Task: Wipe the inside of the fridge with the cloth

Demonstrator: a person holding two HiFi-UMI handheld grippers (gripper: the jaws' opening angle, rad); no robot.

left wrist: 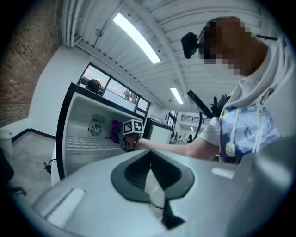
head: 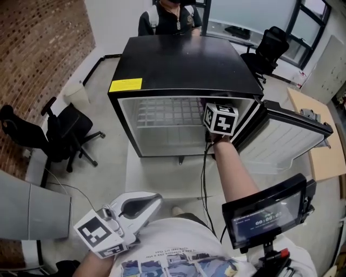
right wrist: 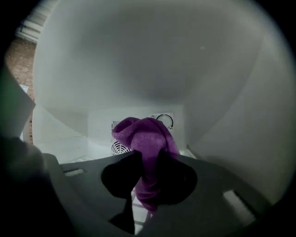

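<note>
Purple cloth (right wrist: 145,141) is clamped in the right gripper (right wrist: 147,166). The jaws are closed on its middle, a bunched lump sticks up above them and a tail hangs below. It's inside the fridge (head: 178,59), up in the right part of the compartment above the wire shelf (head: 162,114). In the right gripper view it sits in front of the back wall, with the fan grille (right wrist: 121,147) just behind on its left and the thermostat dial (right wrist: 165,121) just behind on its right. I can't tell whether the cloth touches any wall.

In the head view only the right gripper's marker cube (head: 220,119) shows at the fridge opening. The forearm reaches in and a black cable (head: 204,173) hangs below it.

The fridge is a black mini unit on the floor with a yellow label (head: 125,85) at the front-left corner of its top. The door (head: 286,135) is swung open to the right.

Left gripper (left wrist: 150,155) has its jaws pressed together with nothing in them. It's held low by the person's torso, well apart from the fridge.

There's an office chair (head: 65,132) left of the fridge by the brick wall (head: 38,54). A person (head: 170,16) stands behind the fridge.
</note>
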